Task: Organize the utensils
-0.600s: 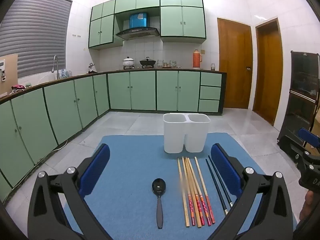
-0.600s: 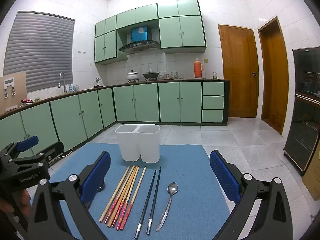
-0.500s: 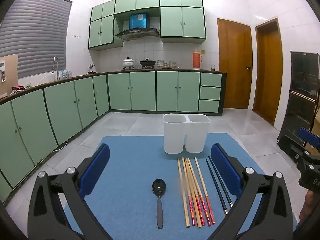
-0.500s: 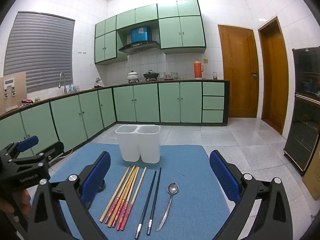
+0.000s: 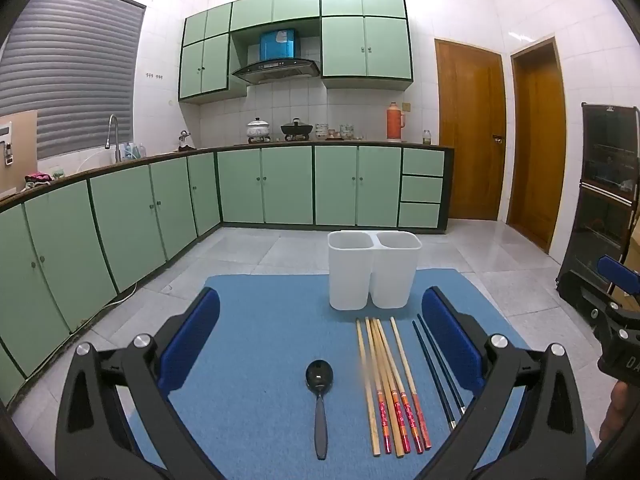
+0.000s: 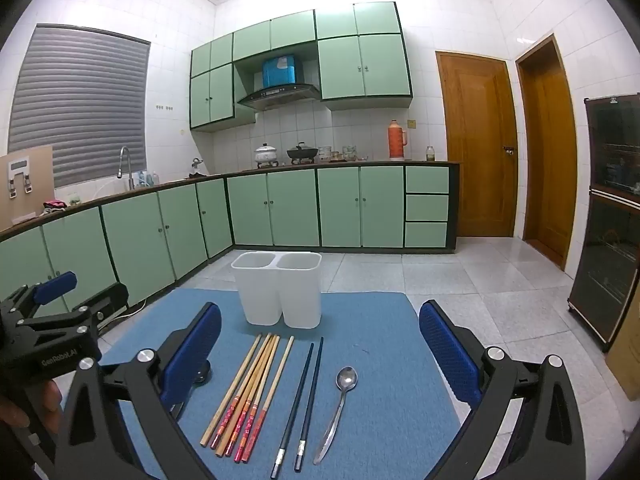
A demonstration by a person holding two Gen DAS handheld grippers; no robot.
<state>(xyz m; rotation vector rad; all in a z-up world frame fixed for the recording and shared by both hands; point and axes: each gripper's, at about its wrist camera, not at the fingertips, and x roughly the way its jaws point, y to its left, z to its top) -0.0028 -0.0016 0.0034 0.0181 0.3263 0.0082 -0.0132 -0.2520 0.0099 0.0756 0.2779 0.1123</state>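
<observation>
A white two-compartment utensil holder [image 5: 374,274] [image 6: 280,288] stands at the far side of a blue mat [image 5: 264,344] [image 6: 384,412]. In front of it lie several wooden chopsticks with red ends [image 5: 390,388] [image 6: 246,394], two dark chopsticks [image 5: 438,368] [image 6: 300,398], a black spoon [image 5: 319,400] and a silver spoon [image 6: 338,412]. My left gripper [image 5: 320,336] is open and empty above the black spoon. My right gripper [image 6: 320,340] is open and empty above the dark chopsticks and silver spoon. The black spoon is mostly hidden behind a finger in the right wrist view.
The mat's table stands on a tiled kitchen floor [image 5: 248,248]. Green cabinets [image 5: 120,216] run along the left and back walls. Two wooden doors [image 6: 476,144] and a dark glass cabinet [image 6: 612,216] are on the right. The other gripper shows at each view's edge [image 5: 616,320] [image 6: 44,332].
</observation>
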